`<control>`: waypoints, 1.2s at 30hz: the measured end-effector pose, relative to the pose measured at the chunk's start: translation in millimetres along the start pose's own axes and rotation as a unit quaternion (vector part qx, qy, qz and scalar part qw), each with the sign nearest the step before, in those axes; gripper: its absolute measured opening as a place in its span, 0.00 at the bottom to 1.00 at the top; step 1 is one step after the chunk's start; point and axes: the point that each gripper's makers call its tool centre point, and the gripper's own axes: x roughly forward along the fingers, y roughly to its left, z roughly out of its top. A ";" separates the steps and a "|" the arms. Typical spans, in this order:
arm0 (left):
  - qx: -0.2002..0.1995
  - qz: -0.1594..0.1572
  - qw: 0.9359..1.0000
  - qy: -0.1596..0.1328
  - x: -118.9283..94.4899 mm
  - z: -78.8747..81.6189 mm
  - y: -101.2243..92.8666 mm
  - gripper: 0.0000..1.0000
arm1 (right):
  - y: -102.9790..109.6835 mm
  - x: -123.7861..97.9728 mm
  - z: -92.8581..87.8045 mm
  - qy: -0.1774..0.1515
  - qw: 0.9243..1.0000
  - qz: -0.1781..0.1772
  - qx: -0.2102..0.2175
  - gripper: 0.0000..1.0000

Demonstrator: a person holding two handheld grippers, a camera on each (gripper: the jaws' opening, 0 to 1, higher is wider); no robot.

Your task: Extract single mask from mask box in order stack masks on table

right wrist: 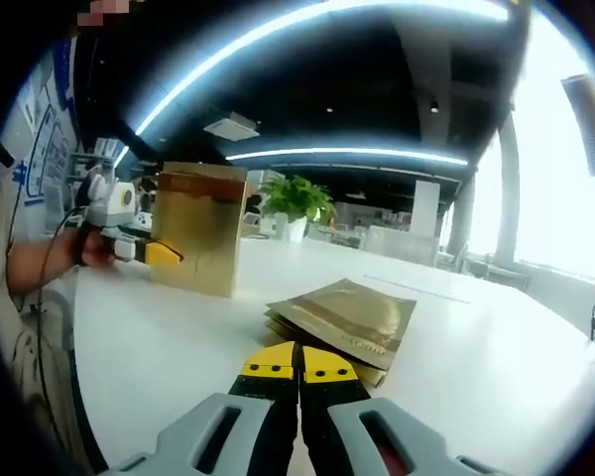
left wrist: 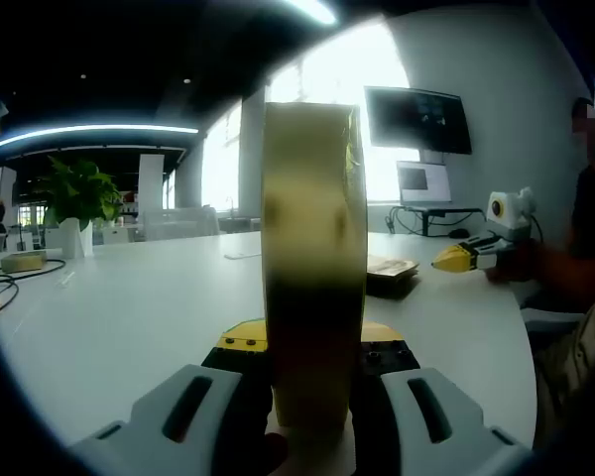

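Gold box grip: the left hand-held gripper (left wrist: pixel 312 397) was clamped on the upright mask box (left wrist: pixel 313 258), its yellow-tipped jaws pressed against the box's two sides; in the right gripper view the same box (right wrist: pixel 200 228) stood on edge on the white tabletop (right wrist: pixel 496 347), with the left hand-held gripper (right wrist: pixel 164 253) reaching in from the left.
Right gripper state: the right hand-held gripper (right wrist: pixel 299 365) had its yellow tips drawn together with nothing between them, hovering just short of the mask pile.
Mask pile: flat gold sachets (right wrist: pixel 347 322) lay stacked near the middle of the tabletop, edges slightly fanned, apart from the box.
Step in hand: it looked like a pause between extractions, with some masks already stacked and the box steadied for another pull.
Next move: the right hand-held gripper would probably need to open, travel to the box opening and pinch one sachet edge only.
Materials: box of glossy metallic card, tall and slim; sachets thin foil, smooth and likely slippery; tabletop matte, hard, pale.
Surroundings: a potted plant (left wrist: pixel 74 198) and a dark wall screen (left wrist: pixel 417 119) stood well behind.
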 end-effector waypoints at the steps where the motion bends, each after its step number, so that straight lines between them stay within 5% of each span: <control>1: 0.000 0.000 1.000 0.000 -0.1 0.0 0.0 0.20 | -1.2 -0.2 0.2 0.000 1.000 0.000 0.000 0.00; 15: 0.000 0.001 1.000 0.000 0.2 0.3 0.1 0.20 | -1.9 -0.2 2.4 0.008 1.000 -0.006 -0.010 0.00; 21: 0.000 -0.001 1.000 0.000 0.3 0.7 -0.7 0.20 | -7.9 0.3 15.0 0.015 0.999 -0.035 -0.031 0.00; 36: 0.000 0.000 1.000 0.000 0.3 0.6 -0.7 0.20 | 12.9 17.3 40.4 0.049 0.996 0.013 -0.076 0.00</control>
